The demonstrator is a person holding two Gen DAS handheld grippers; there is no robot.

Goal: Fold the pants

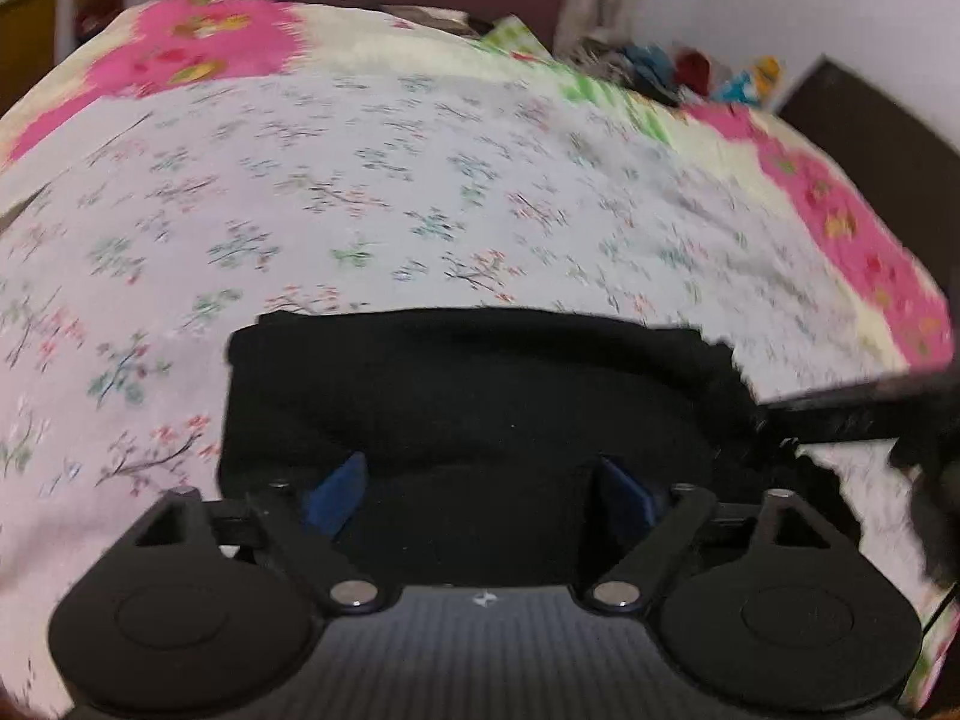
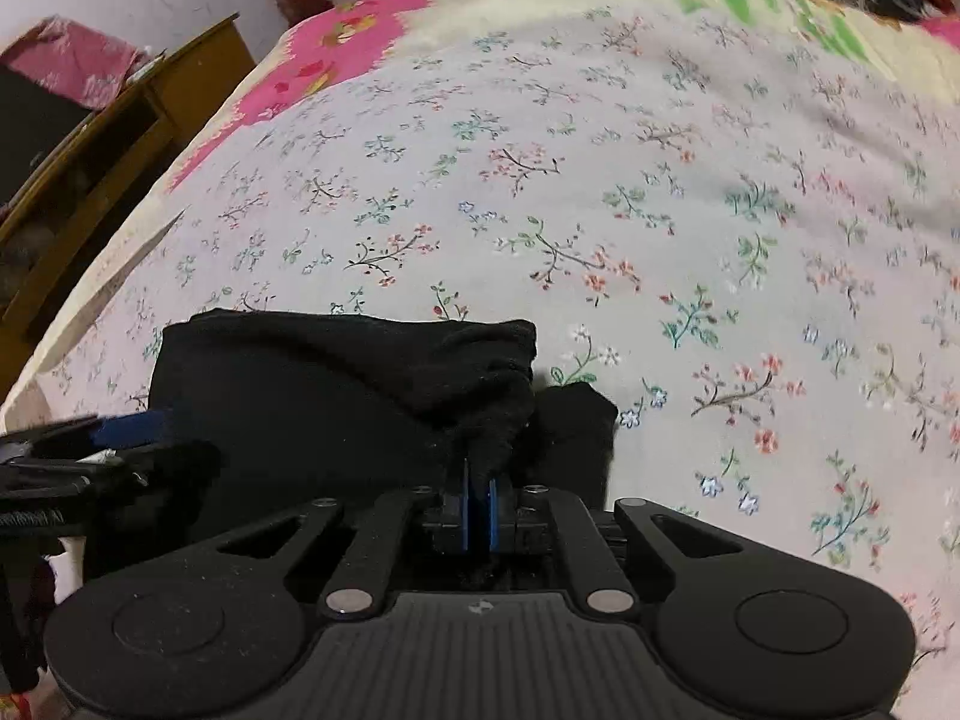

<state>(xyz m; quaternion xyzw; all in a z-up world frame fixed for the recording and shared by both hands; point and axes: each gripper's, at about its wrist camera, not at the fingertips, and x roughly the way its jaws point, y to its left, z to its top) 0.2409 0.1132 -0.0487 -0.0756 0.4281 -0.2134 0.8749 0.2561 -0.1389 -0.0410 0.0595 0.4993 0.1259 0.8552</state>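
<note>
A: The folded black fabric pants point(image 2: 312, 396) lie on a bed covered by a white sheet printed with small flower sprigs point(image 2: 600, 210). The right gripper point(image 2: 478, 510) has its blue-padded jaws pinched tight on a bunched corner of the pants at their right edge.

B: And the left gripper point(image 1: 477, 492) hangs over the pants' near edge, jaws spread wide, nothing pressed between the pads.

A: Beyond the pants the sheet gives way to a cream bedcover with pink and green patches point(image 1: 198, 54). A pale wall stands behind it.

B: Only the right wrist view shows the brown wooden cabinet point(image 2: 120, 138) left of the bed. Only the left wrist view shows the bright, blurred heap of things point(image 1: 696, 75) at the bed's far right corner.
</note>
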